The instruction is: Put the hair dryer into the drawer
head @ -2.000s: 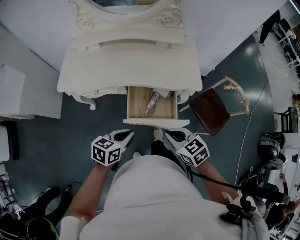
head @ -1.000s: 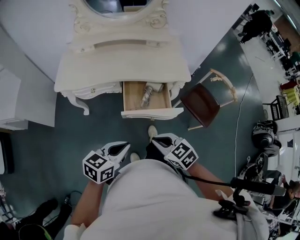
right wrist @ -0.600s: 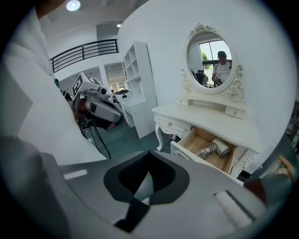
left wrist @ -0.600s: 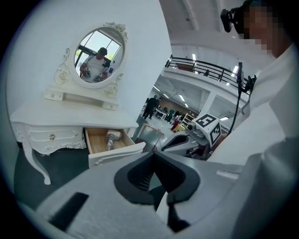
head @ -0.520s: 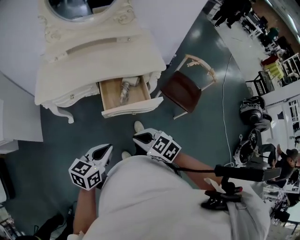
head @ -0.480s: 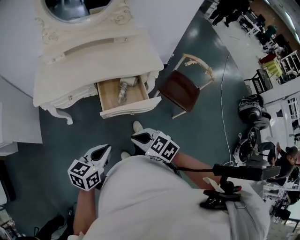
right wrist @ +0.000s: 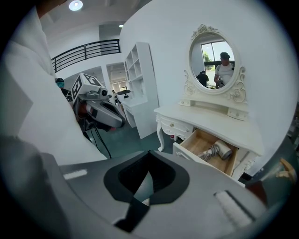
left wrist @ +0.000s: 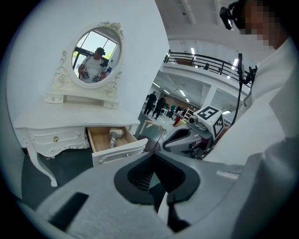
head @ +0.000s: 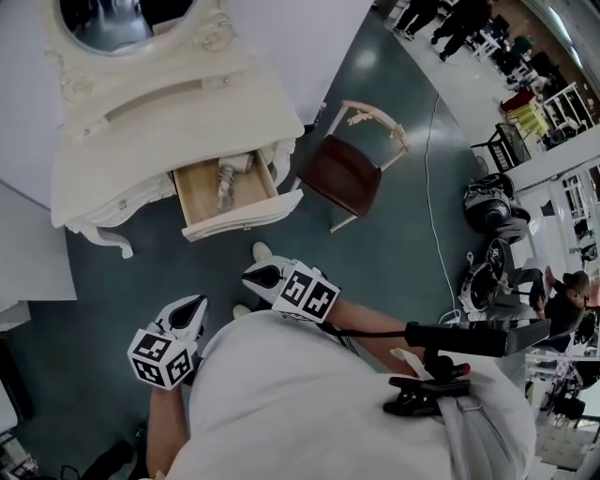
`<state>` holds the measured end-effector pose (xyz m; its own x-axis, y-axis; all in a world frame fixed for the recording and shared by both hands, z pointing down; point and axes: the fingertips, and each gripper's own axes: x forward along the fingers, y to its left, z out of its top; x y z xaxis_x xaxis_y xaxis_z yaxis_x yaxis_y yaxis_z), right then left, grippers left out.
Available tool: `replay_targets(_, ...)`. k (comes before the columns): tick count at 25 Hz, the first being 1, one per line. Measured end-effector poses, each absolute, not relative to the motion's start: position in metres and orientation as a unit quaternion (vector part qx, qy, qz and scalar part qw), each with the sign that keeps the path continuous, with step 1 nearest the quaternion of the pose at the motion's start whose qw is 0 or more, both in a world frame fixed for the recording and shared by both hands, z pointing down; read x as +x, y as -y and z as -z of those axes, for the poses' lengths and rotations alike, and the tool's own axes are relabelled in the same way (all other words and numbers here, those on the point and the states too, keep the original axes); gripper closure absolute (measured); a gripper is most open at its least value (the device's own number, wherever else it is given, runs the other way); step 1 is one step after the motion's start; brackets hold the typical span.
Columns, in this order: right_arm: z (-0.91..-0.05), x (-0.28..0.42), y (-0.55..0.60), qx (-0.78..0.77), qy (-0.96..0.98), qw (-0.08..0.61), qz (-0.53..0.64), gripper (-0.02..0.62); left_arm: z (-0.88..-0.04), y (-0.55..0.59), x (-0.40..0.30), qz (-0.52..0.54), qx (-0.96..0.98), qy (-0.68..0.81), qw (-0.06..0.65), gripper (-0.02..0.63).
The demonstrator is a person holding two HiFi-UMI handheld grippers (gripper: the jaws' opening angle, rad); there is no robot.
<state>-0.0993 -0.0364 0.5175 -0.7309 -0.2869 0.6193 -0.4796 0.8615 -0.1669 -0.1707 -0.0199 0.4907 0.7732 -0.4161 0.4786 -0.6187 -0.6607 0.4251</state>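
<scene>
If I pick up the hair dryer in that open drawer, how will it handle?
The hair dryer looks rigid, likely hard plastic, so it should hold shape. Its round barrel might roll on the drawer's flat wood bottom. Gripped by the handle, it may tip barrel-down.

The desk (head: 159, 108) fills the upper left of the head view, with the mirror (head: 120, 21) at its back edge. The drawer (head: 246, 212) stands pulled out of its front, and the hair dryer (head: 227, 180) lies in it. The chair (head: 342, 173) stands just right of the drawer. The left gripper (head: 197, 303) and right gripper (head: 251, 275) sit below the drawer, well apart from it.
</scene>
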Motion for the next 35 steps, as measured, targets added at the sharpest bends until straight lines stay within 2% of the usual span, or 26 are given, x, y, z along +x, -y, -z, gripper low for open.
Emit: replay_targets(35,-0.519,-0.078,0.035,0.22,0.915,0.296,-0.161,0.598,-0.499,0.022,-0.152,-0.206,0.893,0.279,0.287,0.603)
